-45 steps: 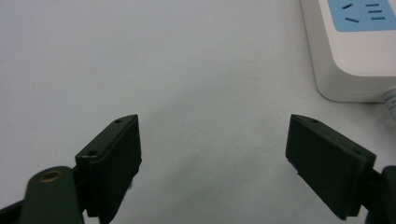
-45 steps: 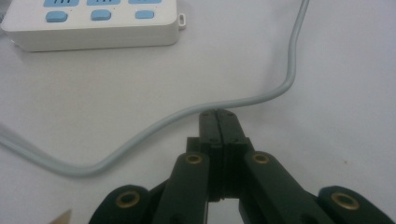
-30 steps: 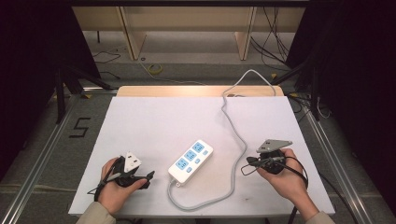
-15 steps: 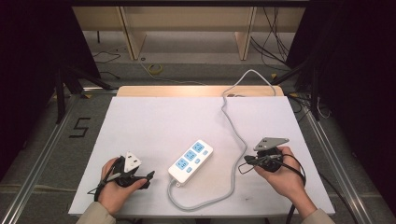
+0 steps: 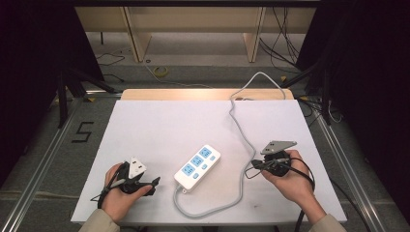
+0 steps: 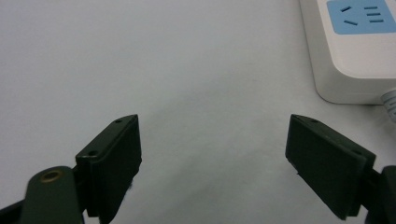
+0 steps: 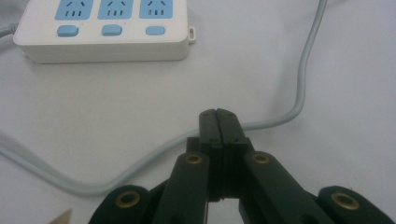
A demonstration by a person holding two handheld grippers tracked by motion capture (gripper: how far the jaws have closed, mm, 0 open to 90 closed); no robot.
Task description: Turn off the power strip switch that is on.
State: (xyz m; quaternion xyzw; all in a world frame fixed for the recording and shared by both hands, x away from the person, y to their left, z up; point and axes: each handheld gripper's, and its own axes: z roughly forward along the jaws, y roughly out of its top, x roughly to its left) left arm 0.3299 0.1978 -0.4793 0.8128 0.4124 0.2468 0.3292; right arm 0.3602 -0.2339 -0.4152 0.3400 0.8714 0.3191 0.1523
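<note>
Two tools rest low in the frame: the left tool (image 6: 215,154) gapes wide over bare white table (image 5: 169,125), the right tool (image 7: 218,122) clenched empty. Between them, lower centre, lies a three-socket power strip (image 5: 197,166), its grey cord (image 5: 240,130) looping toward the upper right.

Overhead view forward-down; both gripper views close on power strip (image 5: 197,166).

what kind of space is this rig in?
Likely a lab or data-collection bench: a white table framed by metal rails, loose cables on the floor, and a numbered floor marker.
</note>
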